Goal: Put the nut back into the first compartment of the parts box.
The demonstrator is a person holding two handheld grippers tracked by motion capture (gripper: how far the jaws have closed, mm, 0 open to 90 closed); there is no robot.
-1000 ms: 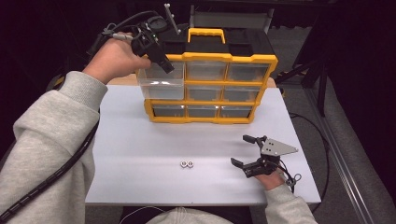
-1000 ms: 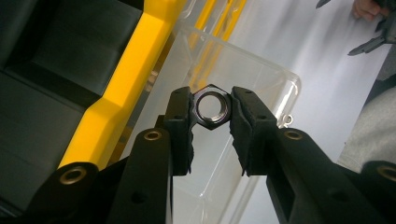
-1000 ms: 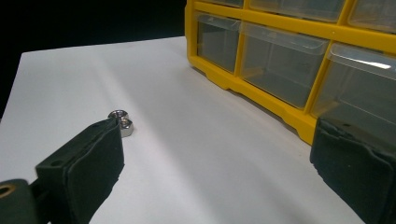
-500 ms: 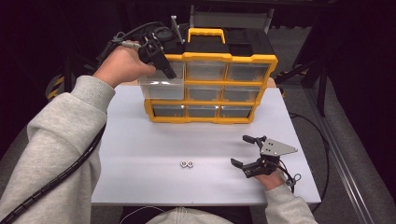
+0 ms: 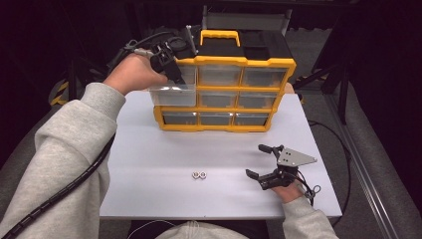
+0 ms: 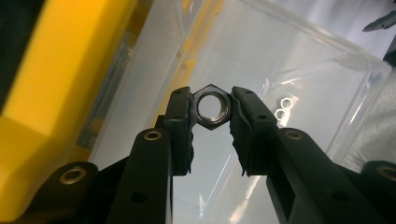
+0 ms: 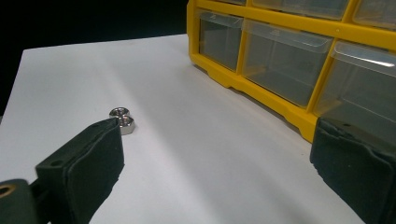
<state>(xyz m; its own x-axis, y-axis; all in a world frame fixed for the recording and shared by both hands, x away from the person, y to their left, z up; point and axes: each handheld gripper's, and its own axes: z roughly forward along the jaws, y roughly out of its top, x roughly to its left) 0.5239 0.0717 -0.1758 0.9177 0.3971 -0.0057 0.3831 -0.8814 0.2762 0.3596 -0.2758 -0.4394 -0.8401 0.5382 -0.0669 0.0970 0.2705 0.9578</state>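
Observation:
My left gripper (image 5: pixel 171 68) is shut on a steel hex nut (image 6: pixel 212 108), held by its flats between the two pads. It hangs over the clear drawer (image 5: pixel 173 94) pulled out of the middle row, left column, of the yellow organizer (image 5: pixel 234 63). In the left gripper view the clear drawer (image 6: pixel 303 65) lies below the nut. Two more nuts (image 5: pixel 199 175) lie side by side on the white table near its front edge. My right gripper (image 5: pixel 254 160) rests open on the table to their right, nothing between its pads; the nuts (image 7: pixel 122 119) sit just beyond its left pad (image 7: pixel 88 158).
The organizer (image 7: pixel 280 60) has several other clear drawers, all pushed in, and a yellow handle (image 5: pixel 219 36) on top. The white table (image 5: pixel 149 149) ends close behind the organizer. A cable (image 5: pixel 59 191) trails along the left sleeve.
My left hand has come down and slightly right with the nut, closer to the open drawer. The right gripper and the two nuts on the table have not moved.

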